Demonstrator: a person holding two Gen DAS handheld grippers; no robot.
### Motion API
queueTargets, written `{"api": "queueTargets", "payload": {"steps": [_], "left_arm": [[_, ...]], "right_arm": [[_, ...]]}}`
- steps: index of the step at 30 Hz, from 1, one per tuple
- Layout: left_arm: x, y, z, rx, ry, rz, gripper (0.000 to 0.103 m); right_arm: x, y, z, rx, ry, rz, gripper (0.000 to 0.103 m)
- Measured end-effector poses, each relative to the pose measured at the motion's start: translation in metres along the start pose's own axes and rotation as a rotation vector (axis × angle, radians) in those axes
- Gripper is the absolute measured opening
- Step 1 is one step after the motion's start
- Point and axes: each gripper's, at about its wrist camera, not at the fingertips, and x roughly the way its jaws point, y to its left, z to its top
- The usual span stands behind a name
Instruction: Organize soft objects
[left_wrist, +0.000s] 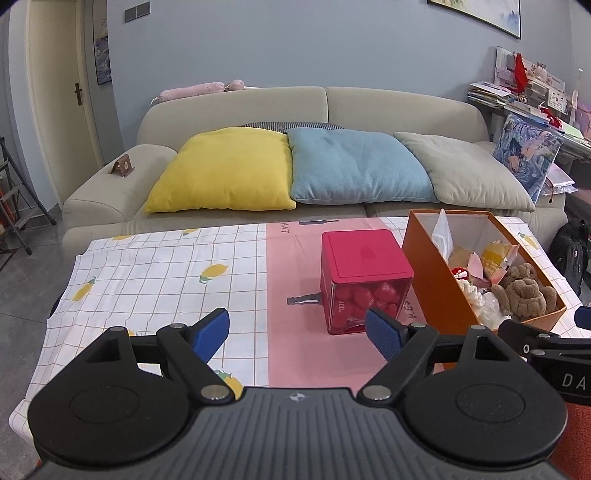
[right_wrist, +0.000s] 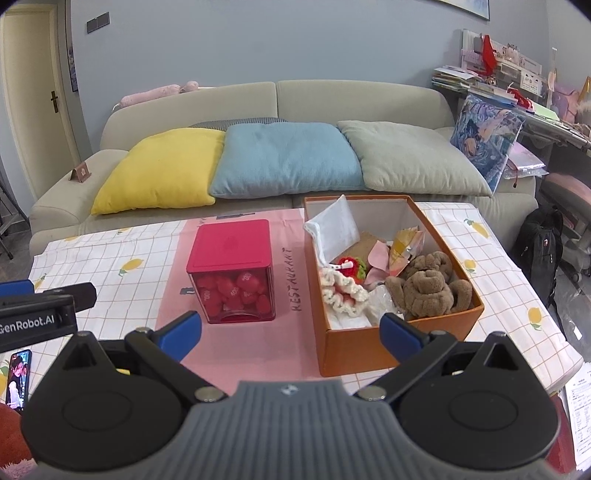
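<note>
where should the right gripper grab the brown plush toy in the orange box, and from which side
Grip the raised rounded middle of the brown plush toy, coming down from above. It lies in the near right corner of the orange box, whose walls block any sideways approach, and that bulge stands highest, clear of the crochet piece. The right gripper is open, likely wide enough.

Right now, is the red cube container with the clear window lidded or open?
Lidded. The red cube container stands upright on the pink tablecloth strip, its flat red lid seated flush; red pieces fill the window.
</note>
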Motion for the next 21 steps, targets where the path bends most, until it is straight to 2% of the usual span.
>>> {"api": "queueTargets", "payload": {"steps": [21], "left_arm": [[0.0055,-0.0010,0.0032,0.013,0.012,-0.016,0.098]], "right_arm": [[0.0050,-0.0051,0.0037,0.009,0.008,-0.013,0.100]]}}
